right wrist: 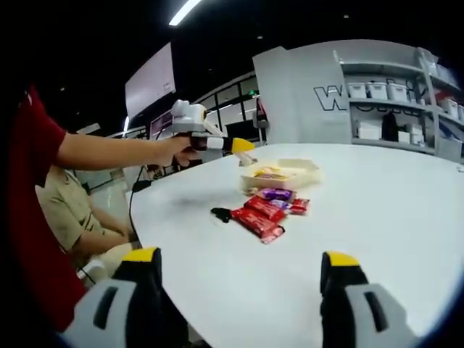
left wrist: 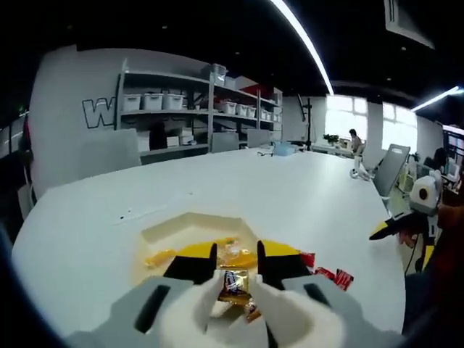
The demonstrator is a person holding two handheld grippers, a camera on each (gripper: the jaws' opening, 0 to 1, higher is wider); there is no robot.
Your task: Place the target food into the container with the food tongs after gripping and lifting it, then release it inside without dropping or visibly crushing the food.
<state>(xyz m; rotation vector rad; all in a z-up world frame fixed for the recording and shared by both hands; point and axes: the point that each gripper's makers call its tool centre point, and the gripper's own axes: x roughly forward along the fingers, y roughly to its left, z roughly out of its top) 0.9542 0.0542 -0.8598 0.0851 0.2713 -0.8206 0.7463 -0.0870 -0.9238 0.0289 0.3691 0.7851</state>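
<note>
Left gripper view, seen from my remote station: my left gripper (left wrist: 235, 279) rises from 6 o'clock, its yellow-tipped black jaws clenched on a small dark-wrapped candy (left wrist: 235, 284) pinched between them. The candy hangs just above a shallow cream container (left wrist: 190, 226) on the white counter (left wrist: 304, 196); yellow-wrapped sweets (left wrist: 161, 257) lie inside the container. At about 4 o'clock, beside the container, red snack packets (left wrist: 335, 275) lie on the counter. At 3 o'clock my right gripper (left wrist: 406, 225) comes in, held at the counter's edge. Shelving with white bins (left wrist: 196, 109) stands at 11 o'clock against a pale wall.

Right gripper view: my right gripper (right wrist: 239, 279) rises from 6 o'clock with its jaws spread wide and released, nothing between them. Past them, near centre, the red packets (right wrist: 259, 215) and a purple one (right wrist: 274, 194) form a small heap on the counter, with a small dark item just beside them at their 9 o'clock. Just beyond the heap sits the cream container (right wrist: 301, 172). A hand (right wrist: 177, 151) holds the left gripper (right wrist: 243, 148) over the container's near corner at 11 o'clock. A seated person in a tan shirt (right wrist: 72, 214) is at 9 o'clock.
</note>
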